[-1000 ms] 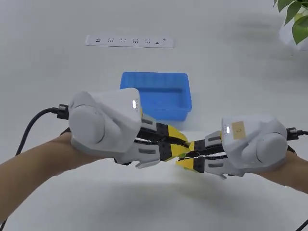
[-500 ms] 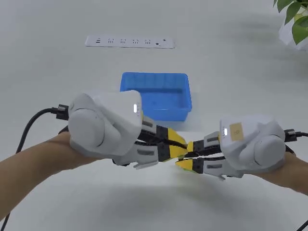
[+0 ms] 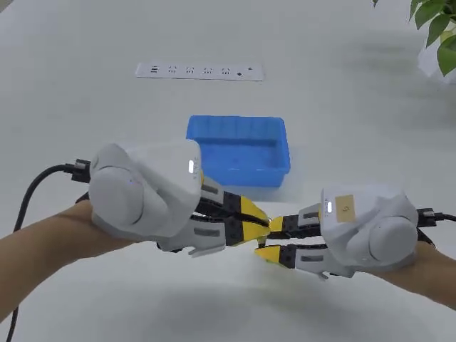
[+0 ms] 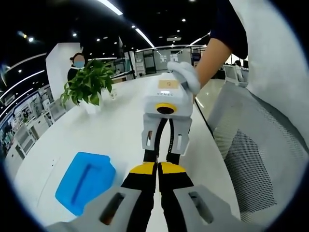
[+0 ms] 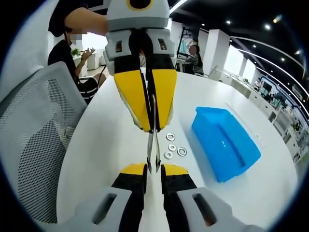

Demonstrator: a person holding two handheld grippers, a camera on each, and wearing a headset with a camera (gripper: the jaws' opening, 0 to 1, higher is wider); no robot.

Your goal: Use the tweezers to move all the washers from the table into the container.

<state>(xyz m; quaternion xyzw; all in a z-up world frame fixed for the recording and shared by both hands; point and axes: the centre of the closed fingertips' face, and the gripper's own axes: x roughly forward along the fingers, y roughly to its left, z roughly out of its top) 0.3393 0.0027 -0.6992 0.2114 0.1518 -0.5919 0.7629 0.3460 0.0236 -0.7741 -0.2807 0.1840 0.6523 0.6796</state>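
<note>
Thin metal tweezers (image 5: 152, 145) are pinched between the yellow jaws of my left gripper (image 5: 152, 126), which comes in from the top of the right gripper view; their two arms spread toward my right gripper (image 5: 153, 170). Its jaws stand narrowly apart on either side of the tweezers' ends. Several small washers (image 5: 173, 147) lie on the white table beside the tweezers. The blue container (image 5: 224, 142) sits just beyond them, and in the head view the container (image 3: 239, 146) is behind both grippers. There my left gripper (image 3: 265, 225) and right gripper (image 3: 274, 239) face each other tip to tip.
A white power strip (image 3: 199, 71) lies at the table's far side. A potted plant (image 3: 434, 28) stands at the far right. A black cable (image 3: 35, 192) trails from the left gripper. A grey mesh chair (image 4: 256, 159) stands beside the table.
The head camera has tilted, shifting the whole scene down. The right gripper has dropped slightly and drawn back, so the two sets of jaws overlap less than before.
</note>
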